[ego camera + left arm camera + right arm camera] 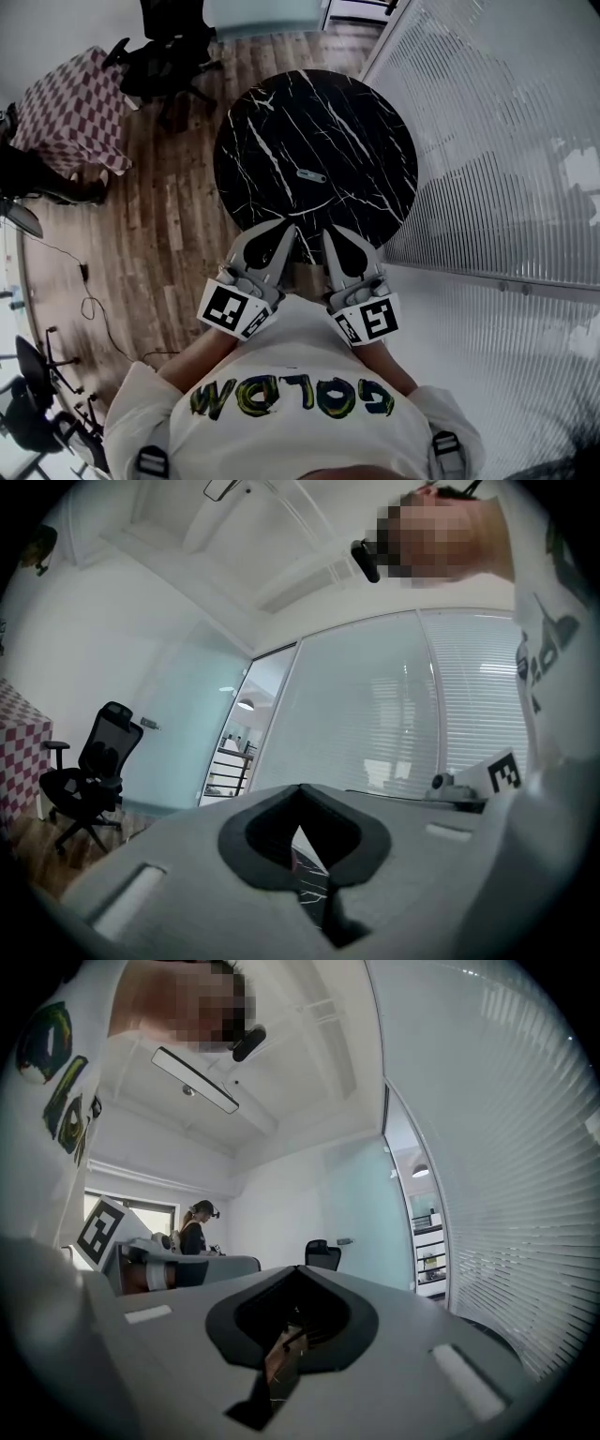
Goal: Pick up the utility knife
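White cotton fills 6 o'clock of the head view: our one T-shirt (281, 370), with a single line of green-and-yellow lettering seen upside down. We make out G, O, L, D; the rest we cannot read surely.

Just beyond it we hold two grippers side by side, each carrying one marker cube (234, 309) of black-and-white squares, so two cubes in all. The left gripper (289, 228) has its jaws brought together at the tips, with nothing between them. The right gripper (330, 231) is likewise closed and empty. Each gripper's own view shows only a sliver of tabletop through the gap behind the tips. Both reach over the 6 o'clock edge of one round black marble table (375, 141), veined in white.

One utility knife (310, 175) lies flat on that table — small and grey, close to the centre on its 6 o'clock side, well apart from both grippers. No brand can be read on it.

Farther off, at 10 o'clock, stands one table under a checked cloth (70, 108). A black office chair (159, 66) sits at 11 o'clock on the wooden floor (178, 216), and a wall of slatted blinds (497, 141) runs from 1 to 4 o'clock.

Farthest away, the right gripper view shows one other person (195, 1232).
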### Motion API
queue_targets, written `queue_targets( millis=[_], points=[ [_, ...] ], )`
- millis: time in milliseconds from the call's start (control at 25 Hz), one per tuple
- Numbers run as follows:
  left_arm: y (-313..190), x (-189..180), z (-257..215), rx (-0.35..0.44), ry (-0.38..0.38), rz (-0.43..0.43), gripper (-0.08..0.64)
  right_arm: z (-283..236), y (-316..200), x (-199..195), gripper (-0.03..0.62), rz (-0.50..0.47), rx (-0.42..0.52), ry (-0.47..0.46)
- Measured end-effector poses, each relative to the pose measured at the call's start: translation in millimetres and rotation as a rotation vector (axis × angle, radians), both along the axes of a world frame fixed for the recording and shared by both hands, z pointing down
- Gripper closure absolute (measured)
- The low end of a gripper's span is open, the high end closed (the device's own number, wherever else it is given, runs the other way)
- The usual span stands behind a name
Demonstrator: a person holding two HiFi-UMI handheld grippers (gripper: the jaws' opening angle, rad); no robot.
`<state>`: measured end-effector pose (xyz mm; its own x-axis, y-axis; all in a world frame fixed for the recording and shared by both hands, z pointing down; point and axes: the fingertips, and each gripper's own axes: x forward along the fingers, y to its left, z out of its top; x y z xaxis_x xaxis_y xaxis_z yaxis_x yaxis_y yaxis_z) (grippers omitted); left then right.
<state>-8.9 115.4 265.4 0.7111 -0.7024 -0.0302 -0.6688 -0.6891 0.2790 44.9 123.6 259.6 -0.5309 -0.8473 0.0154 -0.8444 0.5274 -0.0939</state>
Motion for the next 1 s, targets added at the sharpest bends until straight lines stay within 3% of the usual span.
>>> queue_targets(
  millis=[680,1000],
  points=[
    [-84.1,-39.5,17.6,-0.039,-0.015,0.057,0.556,19.7,-85.5,-39.5,0.591,0.042,-0.047,0.015],
    [-95.6,-32.2,26.7,-0.062,-0.010,0.058,0.556,25.3,-98.6,-33.0,0.591,0.045,-0.058,0.026]
  ],
)
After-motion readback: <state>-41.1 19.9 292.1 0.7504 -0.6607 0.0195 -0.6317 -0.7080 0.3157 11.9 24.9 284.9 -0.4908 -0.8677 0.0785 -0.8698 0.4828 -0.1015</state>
